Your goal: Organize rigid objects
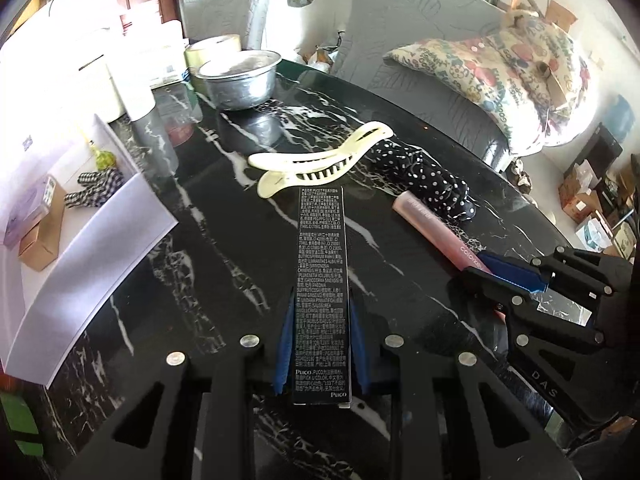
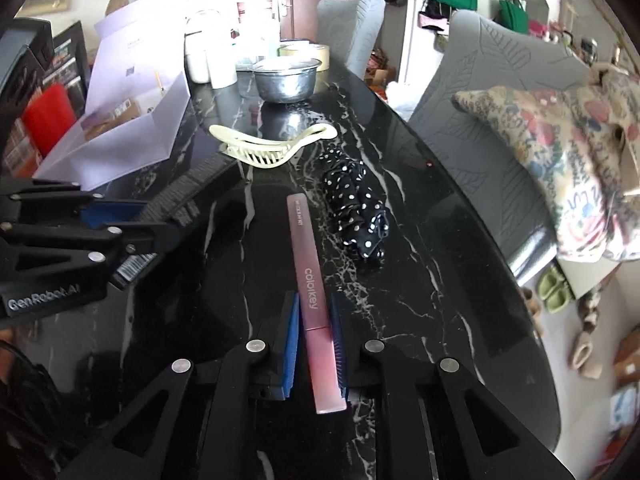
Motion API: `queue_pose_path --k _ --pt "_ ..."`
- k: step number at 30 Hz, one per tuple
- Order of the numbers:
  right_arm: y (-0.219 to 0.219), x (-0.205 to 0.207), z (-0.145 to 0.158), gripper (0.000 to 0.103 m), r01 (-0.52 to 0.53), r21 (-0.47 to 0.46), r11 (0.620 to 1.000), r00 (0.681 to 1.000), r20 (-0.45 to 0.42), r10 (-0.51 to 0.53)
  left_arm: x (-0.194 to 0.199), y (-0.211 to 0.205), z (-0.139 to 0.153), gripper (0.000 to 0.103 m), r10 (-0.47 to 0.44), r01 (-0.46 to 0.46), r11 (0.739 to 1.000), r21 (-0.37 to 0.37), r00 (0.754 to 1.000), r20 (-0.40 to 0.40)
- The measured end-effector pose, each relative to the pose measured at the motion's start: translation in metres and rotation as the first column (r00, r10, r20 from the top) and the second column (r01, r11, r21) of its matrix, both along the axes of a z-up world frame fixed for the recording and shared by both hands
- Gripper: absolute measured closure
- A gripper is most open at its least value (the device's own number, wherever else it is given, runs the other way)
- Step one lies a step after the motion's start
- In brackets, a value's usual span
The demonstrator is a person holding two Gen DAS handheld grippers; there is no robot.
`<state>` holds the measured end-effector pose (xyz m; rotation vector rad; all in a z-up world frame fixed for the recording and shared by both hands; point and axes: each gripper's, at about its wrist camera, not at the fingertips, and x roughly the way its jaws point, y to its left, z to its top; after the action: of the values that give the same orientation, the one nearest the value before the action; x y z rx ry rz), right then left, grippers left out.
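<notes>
Rigid objects on the black white-veined marble surface (image 1: 208, 240) are under grasp by both tools. The left hand-held gripper (image 1: 320, 344) is closed on the long black printed cardboard box (image 1: 322, 280); its blue pads (image 1: 285, 344) press the box's near end, and most of the box extends forward past the fingertips, lying on the surface. The right hand-held gripper (image 2: 316, 344) is closed on the slim pink "colorkey" cosmetic tube (image 2: 310, 292), again at the near end only, with the tube projecting well ahead of the pads.

Failure risks from this state:

- End grip, long overhang. Each item is held at one extremity. On lifting, the far end is likely to droop or pivot between the pads, and the item may slip out.
- Smooth tube. Its glossy finish offers little friction; a quick swing may eject it.
- Neighbouring items. The black polka-dot fabric scrunchie (image 2: 356, 208) lies just beside the tube, ahead and to the right of the right tool; the cream plastic hair claw clip (image 1: 320, 160) lies just beyond the box's far end. A forward sweep may drag or knock either.
- Tool collision. Both tools work near each other; crossing paths toward the open white cardboard box (image 1: 100, 232), left of the left tool, may cause contact.
</notes>
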<state>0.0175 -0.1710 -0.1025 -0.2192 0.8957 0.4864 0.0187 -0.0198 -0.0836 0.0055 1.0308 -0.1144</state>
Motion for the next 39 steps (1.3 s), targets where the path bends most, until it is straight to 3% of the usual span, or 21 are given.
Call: queue_pose_path --k 20,39 --pt "0.021 -0.024 0.017 0.090 -0.077 0.032 0.997 0.997 0.011 0.076 -0.033 0.027 0.011 0.078 0.100 -0.099 0.995 -0.013 0.995 0.020" --pt "0.061 -0.057 0.036 0.090 -0.254 0.046 0.966 0.966 0.058 0.251 -0.087 0.061 0.027 0.078 0.274 -0.273 0.962 -0.019 0.960 0.052"
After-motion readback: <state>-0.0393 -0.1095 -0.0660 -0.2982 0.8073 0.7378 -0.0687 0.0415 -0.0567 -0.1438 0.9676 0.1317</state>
